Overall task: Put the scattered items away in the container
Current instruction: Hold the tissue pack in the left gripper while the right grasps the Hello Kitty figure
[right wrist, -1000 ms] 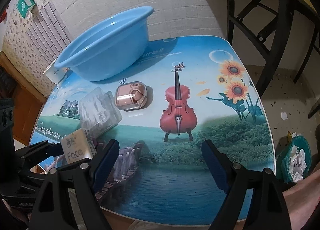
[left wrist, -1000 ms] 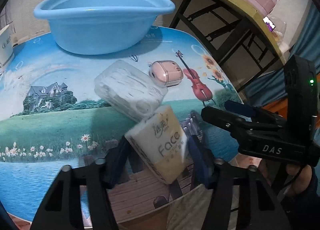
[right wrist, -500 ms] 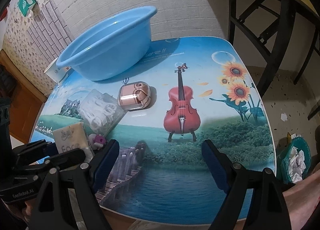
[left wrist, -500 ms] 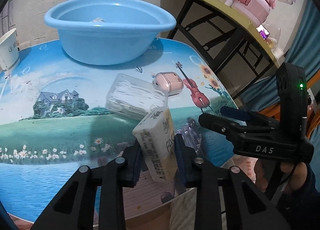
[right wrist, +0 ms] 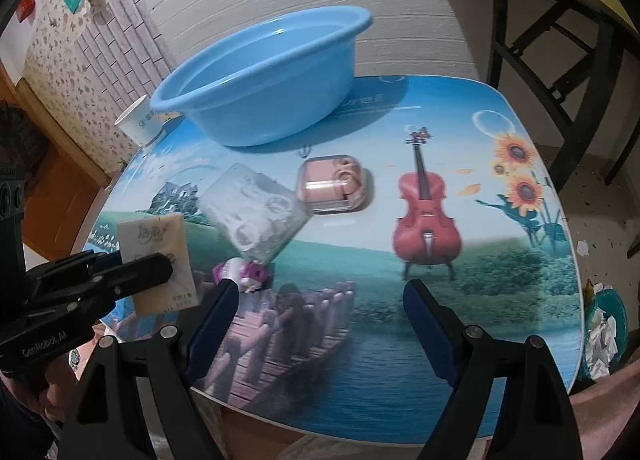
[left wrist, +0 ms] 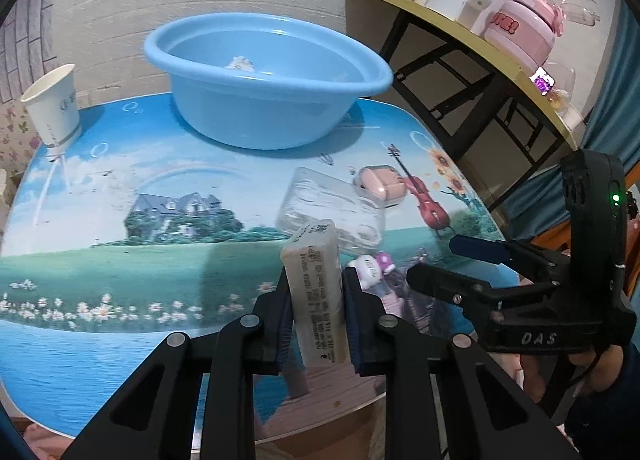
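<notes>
My left gripper (left wrist: 318,300) is shut on a cream tissue pack (left wrist: 318,292) and holds it above the table's near edge; the pack also shows in the right wrist view (right wrist: 156,256). The blue basin (left wrist: 264,83) stands at the back of the table, with something small and white inside. On the table lie a clear plastic box (left wrist: 332,207), a pink case (left wrist: 382,183) and a small pink-and-white toy (left wrist: 372,266). My right gripper (right wrist: 316,324) is open and empty, low over the near edge, with the toy (right wrist: 240,272) by its left finger.
A paper cup (left wrist: 54,103) stands at the table's back left. A dark-framed shelf table (left wrist: 460,71) with a pink appliance is on the right. A bin with paper scraps (right wrist: 604,336) sits on the floor at the right.
My left gripper closed on the tissue pack and lifted it upright off the table. The small toy that lay beneath it now shows. The right gripper has hardly moved.
</notes>
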The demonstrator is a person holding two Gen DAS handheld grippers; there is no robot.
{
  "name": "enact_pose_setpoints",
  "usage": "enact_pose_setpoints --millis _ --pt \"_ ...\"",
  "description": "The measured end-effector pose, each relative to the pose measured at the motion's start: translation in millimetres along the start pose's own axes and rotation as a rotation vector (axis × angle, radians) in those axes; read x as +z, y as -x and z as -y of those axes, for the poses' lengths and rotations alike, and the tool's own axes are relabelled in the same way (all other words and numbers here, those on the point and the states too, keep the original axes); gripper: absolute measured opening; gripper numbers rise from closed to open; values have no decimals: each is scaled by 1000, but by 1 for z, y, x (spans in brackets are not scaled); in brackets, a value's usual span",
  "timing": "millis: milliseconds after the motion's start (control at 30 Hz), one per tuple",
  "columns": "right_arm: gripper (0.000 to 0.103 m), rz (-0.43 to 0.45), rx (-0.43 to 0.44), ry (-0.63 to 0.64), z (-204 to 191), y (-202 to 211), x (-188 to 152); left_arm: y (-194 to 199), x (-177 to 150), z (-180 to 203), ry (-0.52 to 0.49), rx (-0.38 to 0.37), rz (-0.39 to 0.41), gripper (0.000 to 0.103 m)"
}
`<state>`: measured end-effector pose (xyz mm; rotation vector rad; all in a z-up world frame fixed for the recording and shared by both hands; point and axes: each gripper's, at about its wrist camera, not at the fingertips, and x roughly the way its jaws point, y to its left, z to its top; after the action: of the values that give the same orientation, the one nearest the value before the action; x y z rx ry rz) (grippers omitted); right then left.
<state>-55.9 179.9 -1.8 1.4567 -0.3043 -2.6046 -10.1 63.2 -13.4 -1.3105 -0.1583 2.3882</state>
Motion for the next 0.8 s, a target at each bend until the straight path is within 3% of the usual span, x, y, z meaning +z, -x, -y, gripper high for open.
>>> enact_pose_setpoints --millis 533,800 --pt "85 -36 -43 83 -46 -28 2 7 -2 -11 -32 61 13 20" --pt "73 -27 -80 124 -56 -36 3 -4 -4 -8 -41 62 -6 21"
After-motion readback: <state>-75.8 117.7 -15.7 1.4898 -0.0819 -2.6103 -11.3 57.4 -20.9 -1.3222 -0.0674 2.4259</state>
